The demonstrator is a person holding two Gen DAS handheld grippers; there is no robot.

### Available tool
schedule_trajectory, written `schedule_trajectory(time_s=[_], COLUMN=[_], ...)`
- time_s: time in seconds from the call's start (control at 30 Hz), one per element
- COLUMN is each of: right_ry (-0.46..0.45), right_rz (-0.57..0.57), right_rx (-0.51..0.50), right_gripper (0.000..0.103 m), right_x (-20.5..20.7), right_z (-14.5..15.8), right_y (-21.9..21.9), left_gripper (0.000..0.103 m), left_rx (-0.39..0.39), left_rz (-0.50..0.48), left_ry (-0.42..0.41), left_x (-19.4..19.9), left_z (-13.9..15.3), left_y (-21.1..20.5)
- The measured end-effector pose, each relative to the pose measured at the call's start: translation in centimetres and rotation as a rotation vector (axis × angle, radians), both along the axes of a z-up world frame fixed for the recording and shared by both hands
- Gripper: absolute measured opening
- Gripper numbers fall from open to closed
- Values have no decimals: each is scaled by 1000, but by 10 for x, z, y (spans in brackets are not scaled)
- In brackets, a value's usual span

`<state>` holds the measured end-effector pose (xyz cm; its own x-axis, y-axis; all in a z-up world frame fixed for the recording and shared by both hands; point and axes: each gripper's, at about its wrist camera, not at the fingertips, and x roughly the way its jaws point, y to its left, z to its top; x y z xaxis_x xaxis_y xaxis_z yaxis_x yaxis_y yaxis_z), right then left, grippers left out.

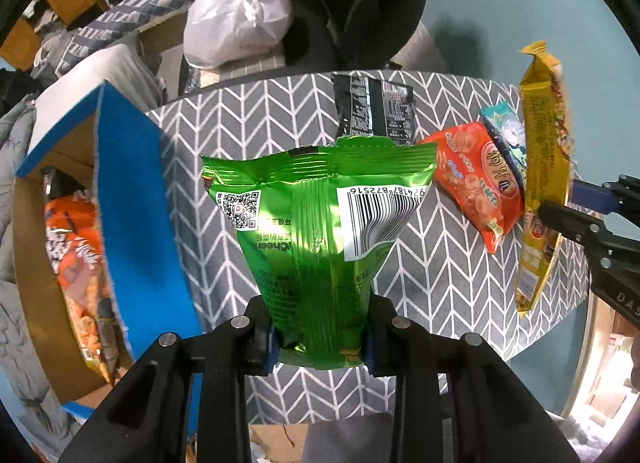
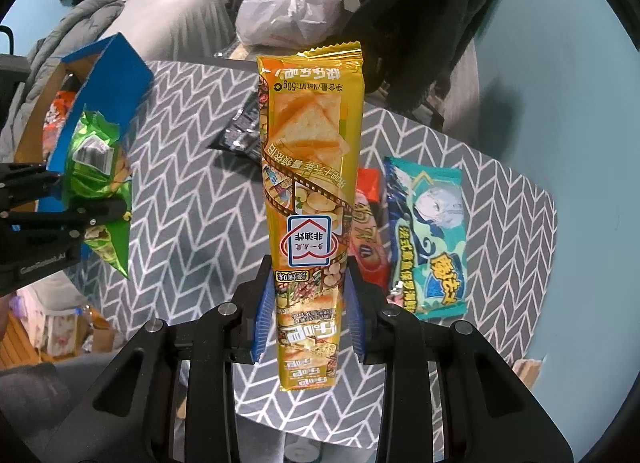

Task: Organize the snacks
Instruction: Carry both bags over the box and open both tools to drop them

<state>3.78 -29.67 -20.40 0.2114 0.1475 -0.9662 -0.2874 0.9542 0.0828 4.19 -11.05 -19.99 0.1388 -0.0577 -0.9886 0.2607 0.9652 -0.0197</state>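
Green bag: the green bag [image 1: 320, 223] hung clear above the counter [image 1: 420, 283], just beside the open box [image 1: 132, 203]; it looked light, puffy and crinkly, so a judgement is that it would dent under squeeze and its contents could crush.
Left hand-held gripper: the left hand-held gripper [image 1: 320, 347] was pinching the green bag near one end, both blue pads pressed into the film.
Yellow packet: the yellow packet [image 2: 312, 203] was held up over the counter, long and narrow, glossy film that looked slippery; probably light and brittle inside.
Right hand-held gripper: the right hand-held gripper [image 2: 310, 323] was clamped on the yellow packet near its lower end, across its narrow width.
Where to hold: near a sealed end or across the narrow width seemed safest, since the smooth middle could slide.
Still on the counter: a black packet [image 1: 374, 111], an orange packet [image 1: 476, 183] and a teal packet [image 2: 428, 235] lay flat, the orange one partly under the teal.
Box: an orange bag [image 1: 76, 271] already lay inside.
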Motion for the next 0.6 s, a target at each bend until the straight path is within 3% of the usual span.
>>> schedule_trajectory(time_s=[0.17,0.6], right_ry=[-12,-36], right_rz=[13,84], right_rx=[5,31], right_gripper=[30,30], right_x=[-2,-6], right_z=[13,42], right_y=[17,69], left_gripper=[31,32], left_rx=[-1,-15], left_rz=[0,54], left_ry=[-31,-95], left_x=[-6,-10], left_z=[17,51], left_y=[1,49])
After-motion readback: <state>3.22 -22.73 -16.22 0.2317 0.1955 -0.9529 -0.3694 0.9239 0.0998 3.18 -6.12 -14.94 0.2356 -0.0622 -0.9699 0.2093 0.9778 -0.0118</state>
